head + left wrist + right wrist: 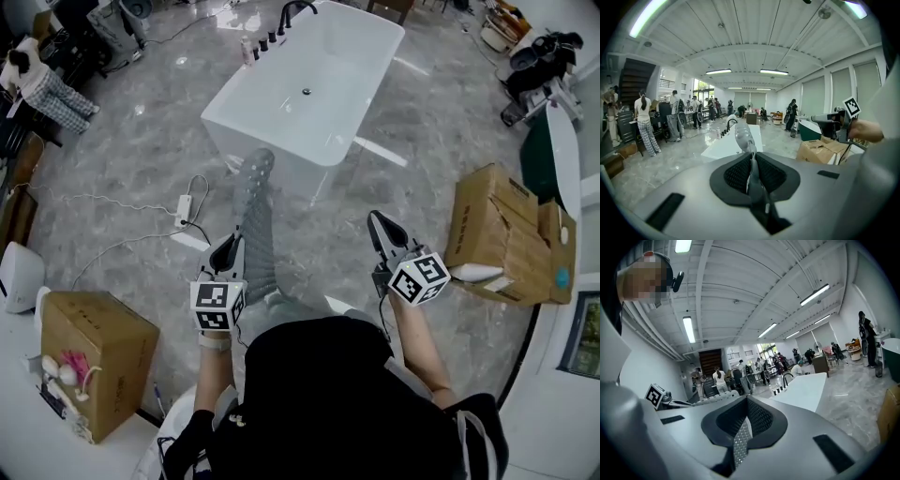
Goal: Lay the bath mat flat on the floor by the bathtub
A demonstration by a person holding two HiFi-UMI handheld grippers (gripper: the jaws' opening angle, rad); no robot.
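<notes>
Left gripper (229, 247) clamped on the bath mat (258, 204), which sticks out fwd past its tips twd the bathtub (349, 105). Right gripper (377, 221) shut too, well off to the mat's right, thin textured sliver (739, 444) btwn its jaws, idk what.

Scanning for anything to read, and there's very little. Low in the frame, the cube (217, 307) on the left gripper (227, 251) shows a black-and-white square marker, blocks only, no letters or digits. Same story on the right gripper (380, 221), whose marker cube (419, 278) sits right of centre and turns up again at the right edge of the left gripper view. At the right, the cardboard box (497, 234) carries a round blue sticker (561, 278), its print too small to read. Nothing legible anywhere.
</notes>
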